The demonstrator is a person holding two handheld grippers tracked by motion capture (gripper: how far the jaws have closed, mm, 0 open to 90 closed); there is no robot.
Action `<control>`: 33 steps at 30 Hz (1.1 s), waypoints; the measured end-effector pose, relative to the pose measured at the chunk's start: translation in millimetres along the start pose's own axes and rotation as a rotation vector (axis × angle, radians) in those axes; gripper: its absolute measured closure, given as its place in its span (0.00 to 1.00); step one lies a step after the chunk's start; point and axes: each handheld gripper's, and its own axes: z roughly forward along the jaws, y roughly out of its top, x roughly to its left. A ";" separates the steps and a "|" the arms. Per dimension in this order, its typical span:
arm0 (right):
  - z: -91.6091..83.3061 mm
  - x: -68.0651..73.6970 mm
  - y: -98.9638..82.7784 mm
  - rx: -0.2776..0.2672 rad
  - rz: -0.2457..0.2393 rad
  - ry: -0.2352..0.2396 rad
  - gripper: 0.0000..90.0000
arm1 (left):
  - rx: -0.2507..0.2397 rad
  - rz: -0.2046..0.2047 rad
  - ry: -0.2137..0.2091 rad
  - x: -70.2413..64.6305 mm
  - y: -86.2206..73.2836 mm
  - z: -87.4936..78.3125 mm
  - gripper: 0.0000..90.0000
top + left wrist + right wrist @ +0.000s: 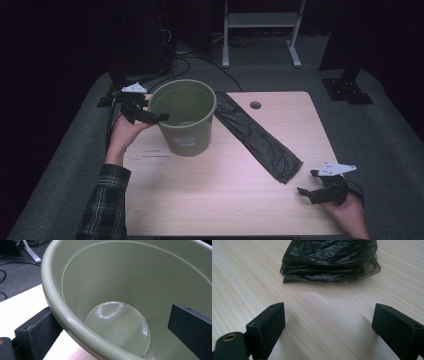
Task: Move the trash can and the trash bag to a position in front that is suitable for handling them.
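Note:
An olive-green plastic bucket stands upright on the left half of the wooden table. My left gripper is at its left rim, open. In the left gripper view the left gripper straddles the bucket's wall, one jaw outside and one inside, with a wide gap between them. The bucket's bottom is bare. A folded black plastic bag lies diagonally across the table's middle. My right gripper rests open near the table's right front, its jaws pointing at the bag's near end a short way off.
A round cable hole is in the table's far edge. Behind the table are white frame legs, floor cables and a dark stand base at the right. A person's plaid sleeve comes in at the left.

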 end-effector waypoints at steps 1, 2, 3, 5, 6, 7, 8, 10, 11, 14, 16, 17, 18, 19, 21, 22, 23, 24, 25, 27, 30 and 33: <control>0.0 0.0 0.0 -0.001 0.000 0.000 0.11 | -0.002 0.004 -0.001 -2.3 -0.5 -0.5 0.00; 0.1 -0.1 0.0 -0.001 -0.001 -0.001 0.11 | 0.002 0.012 -0.003 -6.6 -1.7 -2.2 0.00; 0.0 0.0 0.0 0.000 0.001 0.000 0.11 | -0.003 0.014 -0.005 -9.1 -2.9 -3.2 0.00; 0.0 0.0 0.0 0.000 0.000 0.000 0.11 | -0.010 0.014 -0.011 -13.5 -5.4 -4.7 0.00; 0.0 0.0 0.0 0.000 -0.001 0.000 0.11 | -0.013 0.015 -0.012 -15.7 -6.5 -5.4 0.00; 0.0 0.0 0.0 0.000 -0.001 0.000 0.11 | -0.006 0.021 -0.013 -17.8 -6.8 -6.5 0.00; 0.0 0.0 0.0 0.000 -0.001 -0.001 0.11 | -0.004 0.027 -0.010 -20.3 -7.0 -7.5 0.00; 0.0 0.0 0.0 0.000 -0.001 -0.001 0.11 | -0.003 0.040 -0.011 -25.4 -7.5 -8.9 0.00; 0.0 0.0 0.0 0.000 -0.001 -0.001 0.11 | -0.003 0.040 -0.011 -25.4 -7.5 -8.9 0.00; 0.1 -0.1 0.0 -0.001 -0.002 -0.001 0.11 | 0.005 0.047 -0.016 -32.1 -8.0 -9.8 0.00; 0.0 0.1 0.0 0.000 0.000 0.000 0.11 | 0.005 0.053 -0.026 -38.3 -9.7 -10.5 0.00; 0.0 0.0 0.1 0.000 -0.001 0.000 0.11 | 0.005 0.054 -0.030 -41.0 -10.5 -11.0 0.00; 0.0 0.0 0.0 0.000 -0.001 0.000 0.11 | 0.000 0.054 -0.033 -44.0 -11.4 -11.4 0.00; 0.1 0.0 0.0 0.000 -0.001 -0.001 0.11 | 0.000 0.054 -0.033 -44.0 -11.4 -11.4 0.00; 0.0 0.0 0.0 0.000 -0.001 0.000 0.11 | -0.001 0.058 -0.038 -48.9 -12.9 -12.3 0.00; 0.2 -0.1 0.2 0.000 -0.001 0.000 0.11 | -0.004 0.060 -0.048 -51.8 -14.3 -12.6 0.00; 0.2 -0.1 0.2 0.000 -0.001 0.000 0.11 | -0.004 0.060 -0.048 -51.8 -14.3 -12.6 0.00; 0.4 -0.1 0.4 -0.001 -0.001 0.000 0.11 | -0.011 0.055 -0.060 -55.1 -16.1 -12.9 0.00; 0.4 -0.1 0.4 -0.001 -0.001 0.000 0.11 | -0.011 0.055 -0.060 -55.1 -16.1 -12.9 0.00; 0.5 0.0 0.4 -0.001 -0.002 0.001 0.11 | -0.018 0.052 -0.067 -58.4 -18.1 -13.6 0.00; 0.5 0.0 0.4 -0.001 -0.001 0.000 0.11 | -0.020 0.053 -0.081 -64.0 -20.2 -14.6 0.00; 0.7 -0.1 0.5 -0.001 -0.002 0.001 0.11 | -0.024 0.054 -0.087 -67.7 -21.5 -15.3 0.00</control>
